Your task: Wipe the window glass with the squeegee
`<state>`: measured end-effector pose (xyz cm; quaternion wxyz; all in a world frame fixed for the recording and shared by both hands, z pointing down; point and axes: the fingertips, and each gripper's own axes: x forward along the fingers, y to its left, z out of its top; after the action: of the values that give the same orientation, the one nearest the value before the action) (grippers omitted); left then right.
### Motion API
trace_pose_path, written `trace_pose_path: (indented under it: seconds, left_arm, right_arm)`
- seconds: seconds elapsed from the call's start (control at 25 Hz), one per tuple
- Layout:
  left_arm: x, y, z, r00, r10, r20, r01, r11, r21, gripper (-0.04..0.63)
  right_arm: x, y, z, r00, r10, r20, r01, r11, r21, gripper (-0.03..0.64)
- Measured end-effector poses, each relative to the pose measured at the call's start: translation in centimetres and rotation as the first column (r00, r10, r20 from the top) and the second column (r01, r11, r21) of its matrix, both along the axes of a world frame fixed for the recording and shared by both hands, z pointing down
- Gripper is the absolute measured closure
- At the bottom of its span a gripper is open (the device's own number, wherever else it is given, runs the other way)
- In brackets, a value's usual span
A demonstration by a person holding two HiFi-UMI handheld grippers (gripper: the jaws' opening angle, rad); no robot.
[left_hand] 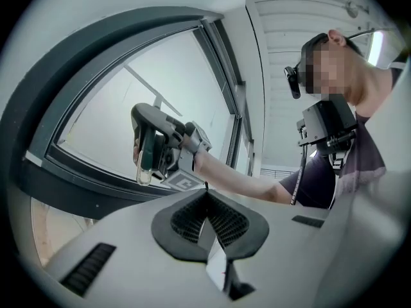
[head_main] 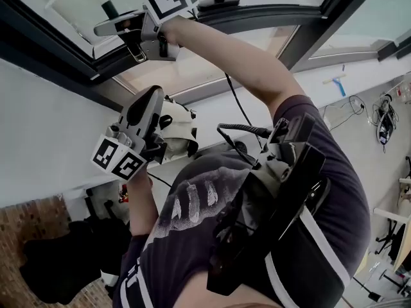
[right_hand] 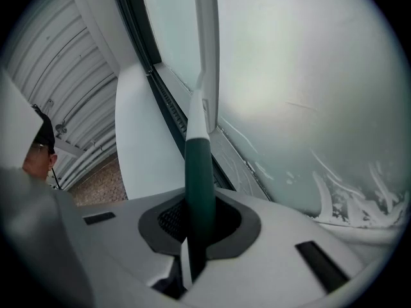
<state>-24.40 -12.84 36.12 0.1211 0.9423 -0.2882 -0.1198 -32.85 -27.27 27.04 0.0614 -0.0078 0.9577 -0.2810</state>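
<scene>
Brick surface (head_main: 16, 230) lower left; cables (head_main: 387, 124) far rt.

squeegee (right_hand: 200, 178): dark green handle; white neck above it
window glass (right_hand: 289, 76): pale grey-green; white smeared streaks at one corner
window frame (left_hand: 32, 140): dark grey, near black
left gripper (left_hand: 206, 197): light grey shell; black ribbed pads
right gripper (right_hand: 199, 220): light grey shell; black meshed pads
marker cubes (head_main: 117, 158): white faces; black square patterns
shirt (head_main: 347, 191): dark greyish purple; white print
brick surface (head_main: 19, 230): reddish brown
</scene>
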Motion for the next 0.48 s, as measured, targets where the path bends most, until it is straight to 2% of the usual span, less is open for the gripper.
trace_pose_path:
  seconds: [0.12,0.48]
  left_arm:
    - [0.1,0.2,-0.2,1.0,-0.012,0.004,0.012,1.0,0.002,0.589]
    - [1.4,0.8,-0.3,0.999,-0.026,0.019,0.026,1.0,0.002,0.591]
  right_arm:
    - [-0.1,0.7,0.3,0.999,-0.045,0.023,0.044,0.999,0.01,0.591]
    - [0.0,1.7,2.9,0.996,-0.087,0.02,0.088,0.993,-0.075,0.591]
